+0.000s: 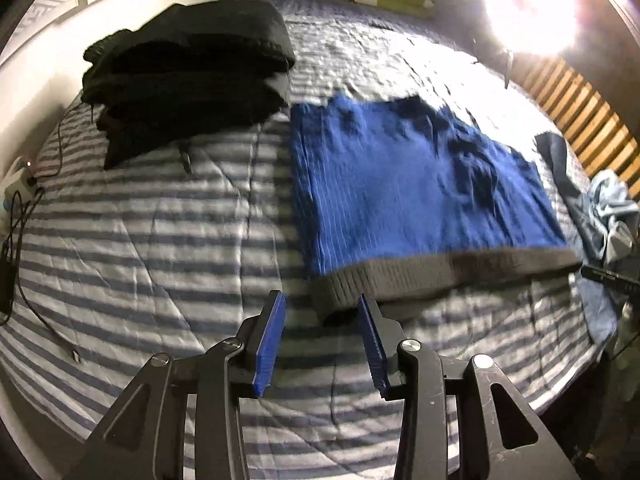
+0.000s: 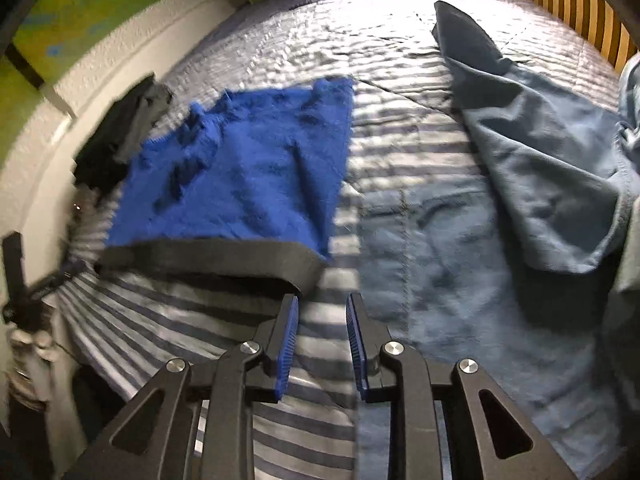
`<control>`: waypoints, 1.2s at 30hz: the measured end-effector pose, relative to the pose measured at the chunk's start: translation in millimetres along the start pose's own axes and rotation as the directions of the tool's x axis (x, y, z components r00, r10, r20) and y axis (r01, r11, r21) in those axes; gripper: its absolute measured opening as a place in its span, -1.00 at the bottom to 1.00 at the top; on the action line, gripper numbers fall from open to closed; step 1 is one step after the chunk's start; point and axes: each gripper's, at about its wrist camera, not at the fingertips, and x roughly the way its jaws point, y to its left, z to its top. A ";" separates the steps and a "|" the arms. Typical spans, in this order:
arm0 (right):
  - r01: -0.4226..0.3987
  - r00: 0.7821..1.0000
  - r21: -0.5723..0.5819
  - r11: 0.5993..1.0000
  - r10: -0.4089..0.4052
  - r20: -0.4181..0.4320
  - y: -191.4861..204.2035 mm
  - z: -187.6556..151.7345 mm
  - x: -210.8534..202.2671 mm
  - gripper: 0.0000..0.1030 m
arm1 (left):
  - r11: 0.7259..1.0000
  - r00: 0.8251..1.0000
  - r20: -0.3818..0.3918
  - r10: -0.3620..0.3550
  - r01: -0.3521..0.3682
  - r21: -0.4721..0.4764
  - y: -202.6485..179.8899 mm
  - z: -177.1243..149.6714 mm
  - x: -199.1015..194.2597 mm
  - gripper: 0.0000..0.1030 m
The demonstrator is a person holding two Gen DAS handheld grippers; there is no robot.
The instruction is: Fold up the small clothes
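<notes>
A blue knitted sweater (image 1: 404,184) with a grey ribbed hem (image 1: 432,276) lies flat on the striped bed cover (image 1: 152,240). My left gripper (image 1: 322,304) is open just short of the hem's left corner, which reaches between its fingertips. In the right wrist view the same sweater (image 2: 248,176) lies ahead to the left, its grey hem (image 2: 208,258) nearest. My right gripper (image 2: 322,304) is open just past the hem's right corner, with nothing between its fingers. The other gripper (image 2: 24,280) shows blurred at the far left.
A stack of folded dark clothes (image 1: 188,76) sits at the back left of the bed. A grey-blue garment (image 2: 536,160) lies spread on the right. Cables and a charger (image 1: 16,208) trail along the left edge. A bright lamp (image 1: 528,8) glares over wooden slats (image 1: 580,108).
</notes>
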 end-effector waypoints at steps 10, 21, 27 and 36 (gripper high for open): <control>0.020 0.996 0.072 0.997 -0.027 0.090 -2.2 66.3 4.0 -0.40 | 0.995 1.000 0.017 0.015 -0.013 -0.094 9.5 96.4 43.9 0.03; -0.091 0.991 0.275 0.957 0.058 0.124 -49.3 121.0 69.7 -0.29 | 0.986 0.999 -0.016 -0.045 0.042 -0.160 29.8 136.3 116.7 0.09; -0.152 0.982 0.251 0.956 0.117 0.149 -41.5 138.7 82.1 -0.32 | 0.963 0.989 0.038 -0.142 0.147 -0.226 37.1 134.7 125.7 -0.90; 0.027 0.962 0.127 0.992 -0.060 0.265 -1.8 142.9 60.1 -0.92 | 0.968 0.953 0.175 0.248 -0.250 -0.010 -5.0 142.4 101.4 -0.87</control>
